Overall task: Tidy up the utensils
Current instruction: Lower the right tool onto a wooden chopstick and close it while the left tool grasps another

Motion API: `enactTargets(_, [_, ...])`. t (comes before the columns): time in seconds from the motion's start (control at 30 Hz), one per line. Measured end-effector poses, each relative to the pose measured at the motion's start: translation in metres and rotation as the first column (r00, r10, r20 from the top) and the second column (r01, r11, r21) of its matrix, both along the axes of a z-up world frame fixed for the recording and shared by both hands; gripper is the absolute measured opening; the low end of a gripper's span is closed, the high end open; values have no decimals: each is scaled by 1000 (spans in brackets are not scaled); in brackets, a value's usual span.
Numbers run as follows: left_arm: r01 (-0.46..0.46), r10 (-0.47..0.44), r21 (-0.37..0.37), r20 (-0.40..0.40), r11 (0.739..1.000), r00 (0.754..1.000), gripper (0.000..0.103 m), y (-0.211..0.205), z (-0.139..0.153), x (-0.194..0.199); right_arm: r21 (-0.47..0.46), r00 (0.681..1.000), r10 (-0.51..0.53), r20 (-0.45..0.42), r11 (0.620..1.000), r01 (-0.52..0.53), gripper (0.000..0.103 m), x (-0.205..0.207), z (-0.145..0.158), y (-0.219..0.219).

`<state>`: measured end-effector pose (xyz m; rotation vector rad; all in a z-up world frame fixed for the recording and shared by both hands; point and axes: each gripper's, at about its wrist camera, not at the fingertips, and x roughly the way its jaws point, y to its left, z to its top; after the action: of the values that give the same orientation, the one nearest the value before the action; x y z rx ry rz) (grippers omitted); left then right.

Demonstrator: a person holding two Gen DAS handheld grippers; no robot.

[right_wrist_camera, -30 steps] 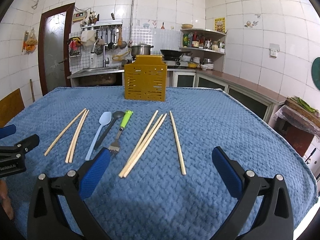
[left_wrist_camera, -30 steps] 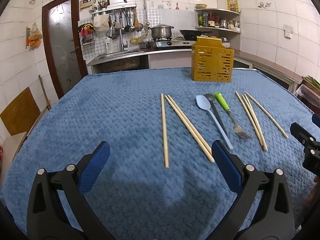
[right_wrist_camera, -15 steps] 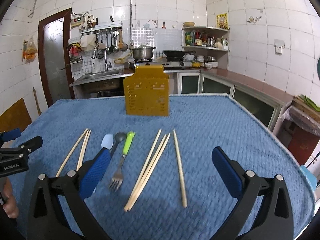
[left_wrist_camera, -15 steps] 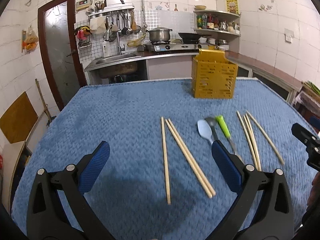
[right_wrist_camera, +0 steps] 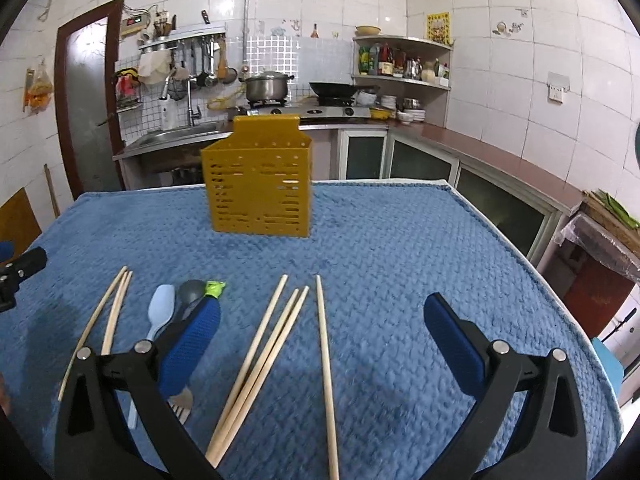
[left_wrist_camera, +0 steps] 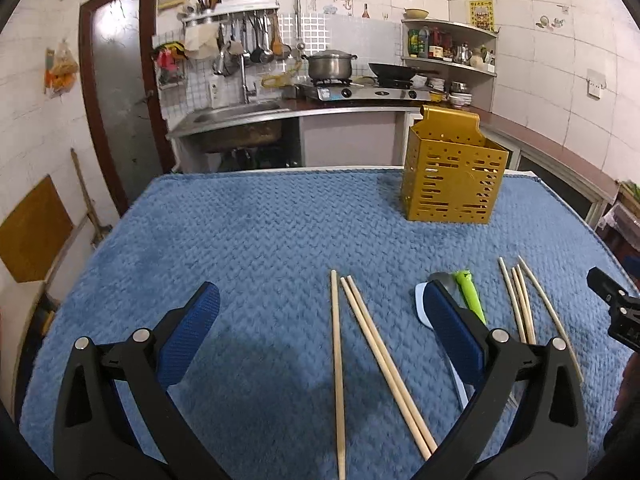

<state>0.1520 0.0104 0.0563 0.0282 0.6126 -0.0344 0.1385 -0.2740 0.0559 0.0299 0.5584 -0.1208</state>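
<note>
Nothing is picked up yet; this looks like the approach before the first grasp. Both the left gripper [left_wrist_camera: 320, 320] and the right gripper [right_wrist_camera: 322, 320] hover with fingers spread and empty. The holder [right_wrist_camera: 258, 194] stands upright on the bench [right_wrist_camera: 400, 248]; nearer than it lie chopsticks [right_wrist_camera: 262, 354], a blue spoon [right_wrist_camera: 160, 312], a grey spoon [right_wrist_camera: 190, 291] and a green-handled fork [right_wrist_camera: 214, 289], all loose. Next, one gripper likely needs to lower over a single utensil, pinch it, then carry it to the holder. No writing is legible.
</note>
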Motion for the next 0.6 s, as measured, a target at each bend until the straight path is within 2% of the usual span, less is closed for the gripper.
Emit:
enactTargets(0.3, [5, -5, 12, -50, 1000, 999, 98, 2, -23, 32, -38, 998, -20, -65, 999, 17, 99, 27, -19, -7])
enactTargets(0.4, [21, -19, 39, -68, 999, 997, 98, 0, -34, 41, -48, 996, -28, -82, 999, 24, 99, 32, -26, -9])
enactTargets(0.6, [42, -42, -2, -139, 999, 989, 97, 5, -52, 55, -36, 991, -36, -126, 999, 31, 99, 45, -42, -13])
